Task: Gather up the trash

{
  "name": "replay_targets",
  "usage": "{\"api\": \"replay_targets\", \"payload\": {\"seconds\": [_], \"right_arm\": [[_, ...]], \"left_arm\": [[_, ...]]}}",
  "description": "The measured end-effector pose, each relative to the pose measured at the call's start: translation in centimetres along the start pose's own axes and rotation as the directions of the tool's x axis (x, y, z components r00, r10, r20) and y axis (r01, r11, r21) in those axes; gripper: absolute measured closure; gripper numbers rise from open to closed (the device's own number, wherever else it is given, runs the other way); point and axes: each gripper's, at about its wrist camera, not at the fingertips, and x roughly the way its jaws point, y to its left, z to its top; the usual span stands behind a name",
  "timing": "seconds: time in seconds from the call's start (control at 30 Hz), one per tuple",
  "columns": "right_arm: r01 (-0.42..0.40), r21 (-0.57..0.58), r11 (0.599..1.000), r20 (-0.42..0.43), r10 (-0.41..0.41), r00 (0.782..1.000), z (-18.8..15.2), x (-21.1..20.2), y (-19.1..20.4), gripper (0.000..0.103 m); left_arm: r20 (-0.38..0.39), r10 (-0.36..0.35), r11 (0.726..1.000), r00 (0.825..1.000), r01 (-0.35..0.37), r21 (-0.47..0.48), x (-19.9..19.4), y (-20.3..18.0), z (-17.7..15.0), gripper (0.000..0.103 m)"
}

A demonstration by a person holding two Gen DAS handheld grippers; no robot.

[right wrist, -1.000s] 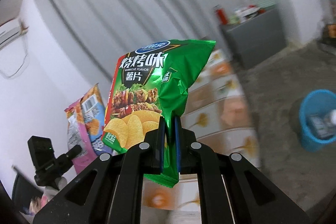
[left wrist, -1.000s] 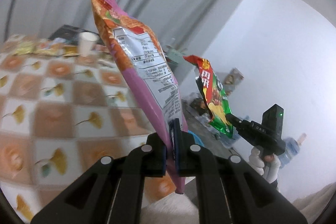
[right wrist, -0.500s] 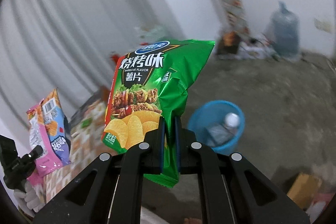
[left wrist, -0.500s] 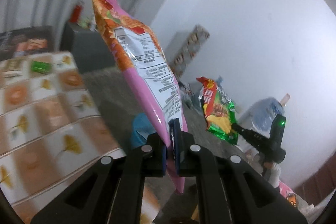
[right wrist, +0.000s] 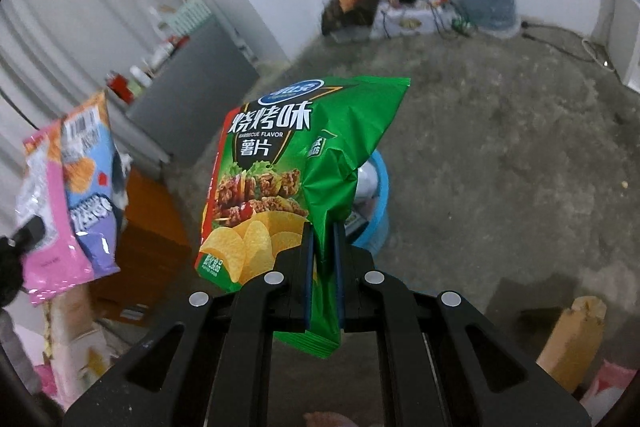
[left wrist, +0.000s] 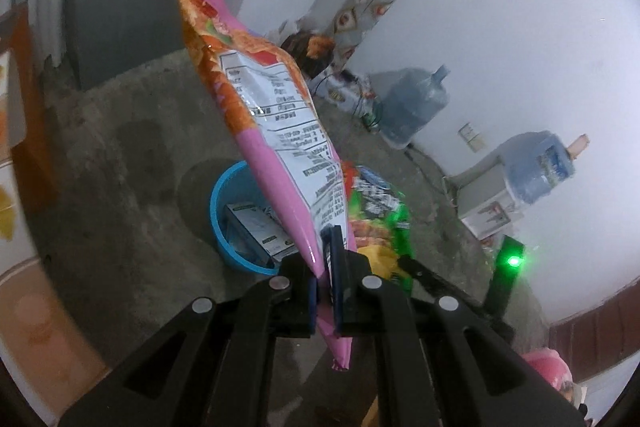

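Note:
My left gripper [left wrist: 325,267] is shut on the lower edge of a pink and orange snack bag [left wrist: 264,115], which stands up in front of the camera. Behind it a blue bin [left wrist: 224,227] sits on the concrete floor with a box and other rubbish inside. My right gripper [right wrist: 322,251] is shut on a green barbecue chip bag [right wrist: 280,171], held above the same blue bin [right wrist: 380,187]. The green bag [left wrist: 380,223] shows just right of the pink one in the left wrist view. The pink bag [right wrist: 68,195] hangs at the left in the right wrist view.
Two large water bottles [left wrist: 416,103] [left wrist: 536,167] and a white dispenser stand along the white wall. A grey cabinet [left wrist: 132,15] with bottles on top is at the back left. The patterned table edge [left wrist: 16,187] is at the far left. A cardboard piece [right wrist: 572,339] lies on the floor.
Both grippers have swung away from the table and tilted down toward the floor. The blue bin has come much closer under both bags. Both bags stay clamped.

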Motion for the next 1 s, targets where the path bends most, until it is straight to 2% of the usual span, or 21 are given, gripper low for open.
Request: {"api": "replay_targets", "payload": {"seconds": [0.13,0.2,0.23,0.27,0.3,0.33,0.4,0.53,0.63,0.7,0.77,0.8,0.83,0.9,0.97,1.0], "right_arm": [[0.031,-0.010,0.999,-0.053,-0.032,0.998,0.7,5.8,0.6,0.092],[0.050,0.000,0.999,-0.066,-0.050,0.997,1.0,8.5,0.7,0.085],[0.047,0.010,0.999,-0.070,-0.046,0.996,1.1,10.4,0.7,0.079],[0.053,0.016,0.998,-0.082,-0.051,0.995,0.9,11.3,0.7,0.064],[0.063,0.026,0.998,-0.100,-0.060,0.993,0.8,12.6,0.5,0.055],[0.050,0.052,0.997,-0.122,-0.044,0.992,0.5,13.8,0.1,0.055],[0.050,0.093,0.994,-0.134,-0.037,0.990,0.0,14.2,-0.6,0.055],[-0.005,0.154,0.988,-0.089,0.019,0.996,-1.2,11.2,-2.8,0.055],[-0.028,0.190,0.981,-0.051,0.038,0.998,-1.7,8.7,-4.3,0.055],[-0.036,0.214,0.976,-0.023,0.042,0.999,-2.1,6.6,-5.8,0.053],[-0.037,0.231,0.972,-0.009,0.040,0.999,-2.3,5.7,-6.8,0.052],[-0.036,0.244,0.969,-0.003,0.037,0.999,-2.7,4.8,-7.5,0.052],[-0.034,0.254,0.967,-0.003,0.036,0.999,-2.7,4.3,-7.7,0.052],[-0.025,0.267,0.963,-0.009,0.028,1.000,-3.1,4.4,-8.2,0.052],[-0.019,0.281,0.960,-0.021,0.026,0.999,-3.7,4.1,-8.8,0.052],[-0.019,0.282,0.959,-0.024,0.027,0.999,-3.8,4.2,-9.0,0.052]], "left_arm": [[-0.054,0.026,0.999,0.998,-0.028,-0.037,3.6,2.0,1.3,0.098],[-0.074,0.036,0.998,0.997,-0.039,-0.041,4.7,2.1,1.5,0.098],[-0.081,0.043,0.998,0.996,-0.046,-0.043,5.3,2.4,1.6,0.098],[-0.087,0.048,0.998,0.995,-0.052,-0.046,5.7,2.4,1.5,0.098],[-0.092,0.051,0.997,0.994,-0.056,-0.052,6.0,2.0,1.1,0.098],[-0.098,0.050,0.996,0.994,-0.057,-0.065,6.5,2.5,1.1,0.098],[-0.112,0.044,0.994,0.993,-0.054,-0.090,7.3,2.8,1.3,0.098],[-0.132,0.012,0.991,0.991,-0.029,-0.127,9.4,3.3,1.7,0.098],[-0.152,-0.052,0.980,0.987,0.022,-0.197,11.9,3.3,2.2,0.097],[-0.167,-0.105,0.961,0.980,0.057,-0.272,14.1,3.5,2.5,0.097],[-0.204,-0.168,0.919,0.964,0.079,-0.386,17.7,4.4,2.1,0.095],[-0.228,-0.176,0.901,0.957,0.063,-0.429,19.0,4.8,1.7,0.089],[-0.269,-0.175,0.868,0.947,0.020,-0.495,20.9,5.8,0.7,0.079],[-0.341,-0.167,0.806,0.925,-0.071,-0.588,23.6,7.6,-1.3,0.066],[-0.363,-0.141,0.762,0.921,-0.133,-0.633,24.4,8.8,-2.6,0.066],[-0.362,-0.139,0.754,0.922,-0.138,-0.642,24.4,9.0,-2.8,0.066]]}}
